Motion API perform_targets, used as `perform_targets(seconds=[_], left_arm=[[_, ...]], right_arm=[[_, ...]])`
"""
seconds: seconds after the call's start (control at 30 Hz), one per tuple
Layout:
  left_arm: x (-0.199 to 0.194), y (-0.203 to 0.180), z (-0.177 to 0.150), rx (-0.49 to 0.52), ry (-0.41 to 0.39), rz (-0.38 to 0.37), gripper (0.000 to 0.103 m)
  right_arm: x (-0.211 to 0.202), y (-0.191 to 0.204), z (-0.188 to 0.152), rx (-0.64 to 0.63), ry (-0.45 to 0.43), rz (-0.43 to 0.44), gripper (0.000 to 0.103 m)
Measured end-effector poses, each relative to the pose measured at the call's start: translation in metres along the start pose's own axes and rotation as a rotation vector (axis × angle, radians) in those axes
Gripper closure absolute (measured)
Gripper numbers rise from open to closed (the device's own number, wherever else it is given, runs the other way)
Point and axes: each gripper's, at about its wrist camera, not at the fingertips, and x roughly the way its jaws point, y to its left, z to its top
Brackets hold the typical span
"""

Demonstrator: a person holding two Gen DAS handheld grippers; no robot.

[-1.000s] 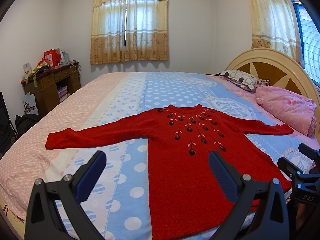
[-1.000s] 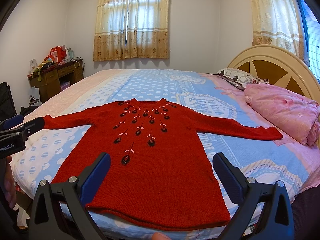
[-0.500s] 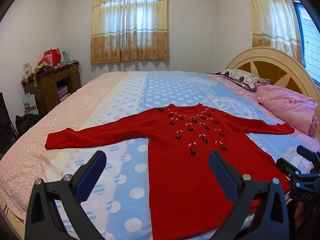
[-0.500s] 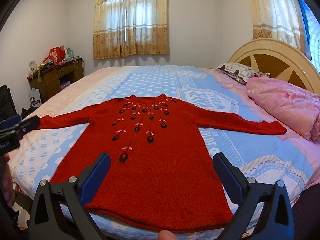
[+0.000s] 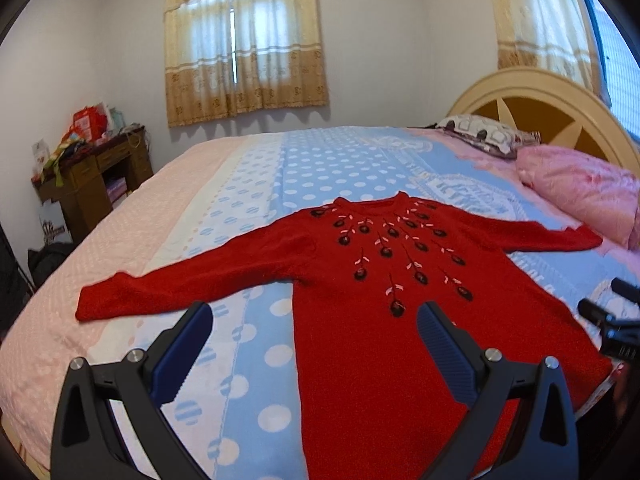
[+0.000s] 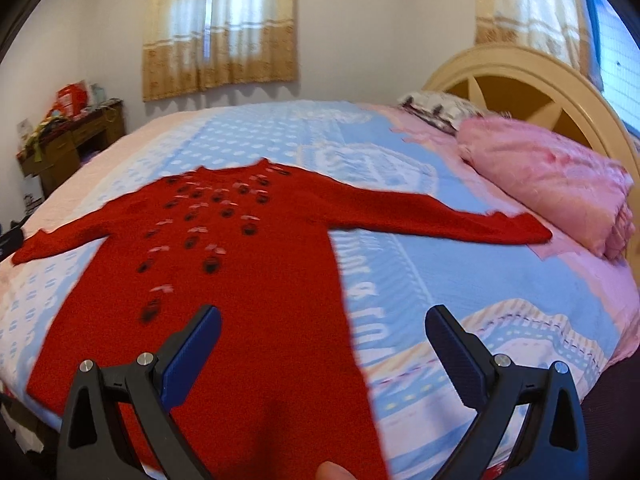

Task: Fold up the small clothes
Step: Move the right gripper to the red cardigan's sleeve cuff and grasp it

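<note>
Two hand-held grippers hover over the near edge of the bed (image 5: 248, 184), both with jaws spread wide and nothing between them. The sweater (image 5: 380, 300) lies flat and face up on the bed, sleeves stretched out to left and right, hem at the near edge, collar toward the far side.

No fold looks made, so the step in hand is judged to be the first grasp. The left hand-held gripper (image 5: 314, 342) sits over the sweater's left side seam, with the left sleeve (image 5: 168, 292) stretching away to its left; the right hand-held gripper (image 6: 322, 346) is over the right side of the hem, the right sleeve (image 6: 440, 218) far off toward the pillow (image 6: 552, 184).

To do it well, each should probably pinch a sleeve near the cuff, taking only the knit and not the bedsheet beneath. Lift low and carry the sleeve across the chest so it lands straight. The right view is blurred, so fine detail there is unclear.
</note>
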Motion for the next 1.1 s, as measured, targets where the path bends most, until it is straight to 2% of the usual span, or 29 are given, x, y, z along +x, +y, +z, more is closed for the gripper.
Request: perform_targets(seconds=[0.17,0.33,0.57,0.67,0.73,0.83,1.0,1.07,1.1], left_arm=[[0.019,-0.007,0.008,0.047,0.006,-0.004,0.000],[0.053,-0.007,0.013,0.093,0.052,0.017,0.000],[0.098,0.008,0.020,0.072,0.125,0.056,0.000],[0.115,0.013,0.021,0.054,0.156,0.065,0.000],[0.125,0.013,0.021,0.051,0.174,0.067,0.000],[0.139,0.014,0.020,0.045,0.199,0.077,0.000],[0.148,0.011,0.020,0.036,0.212,0.068,0.000],[0.148,0.011,0.020,0.035,0.211,0.067,0.000],[0.148,0.010,0.020,0.034,0.212,0.063,0.000]], right_arm=[[0.022,-0.045,0.008,0.054,0.032,-0.048,0.001],[0.044,-0.110,0.024,0.153,0.071,-0.110,0.001],[0.079,-0.219,0.053,0.365,0.115,-0.182,0.004],[0.096,-0.254,0.063,0.414,0.144,-0.223,0.016],[0.111,-0.280,0.069,0.455,0.169,-0.259,0.027],[0.128,-0.307,0.074,0.488,0.183,-0.313,0.030],[0.160,-0.320,0.082,0.489,0.237,-0.302,0.038],[0.169,-0.320,0.084,0.475,0.245,-0.304,0.045],[0.174,-0.318,0.086,0.456,0.245,-0.311,0.053]])
